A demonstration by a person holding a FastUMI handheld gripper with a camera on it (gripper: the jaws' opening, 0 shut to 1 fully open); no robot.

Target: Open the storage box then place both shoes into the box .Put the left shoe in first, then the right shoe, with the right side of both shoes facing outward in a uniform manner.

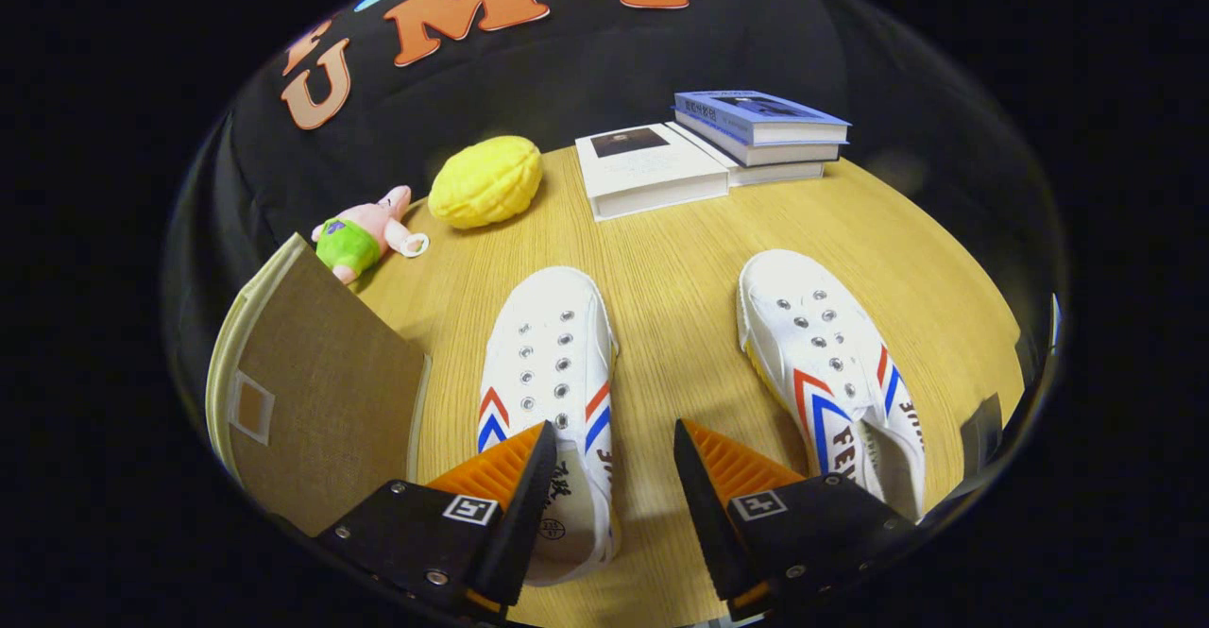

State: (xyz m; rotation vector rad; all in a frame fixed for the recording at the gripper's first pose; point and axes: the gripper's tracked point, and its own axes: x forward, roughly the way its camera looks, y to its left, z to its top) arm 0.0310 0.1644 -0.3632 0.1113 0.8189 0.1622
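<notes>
Over the wooden table (680,260), the gripper (614,463) hangs wide open and empty around the left shoe's (553,364) heel, probably lining up to grasp it first, with the right shoe (831,354) beside and the storage box (321,382) left, lid raised.

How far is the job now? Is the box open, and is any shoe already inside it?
Done: probably nothing. The box stands beside the fingers; whether it is open I cannot tell. In hand: the gripper is open, holding nothing, its fingers over the heel of the left shoe. Left: both shoes lie on the table, the right shoe apart, so both must still go in.
</notes>
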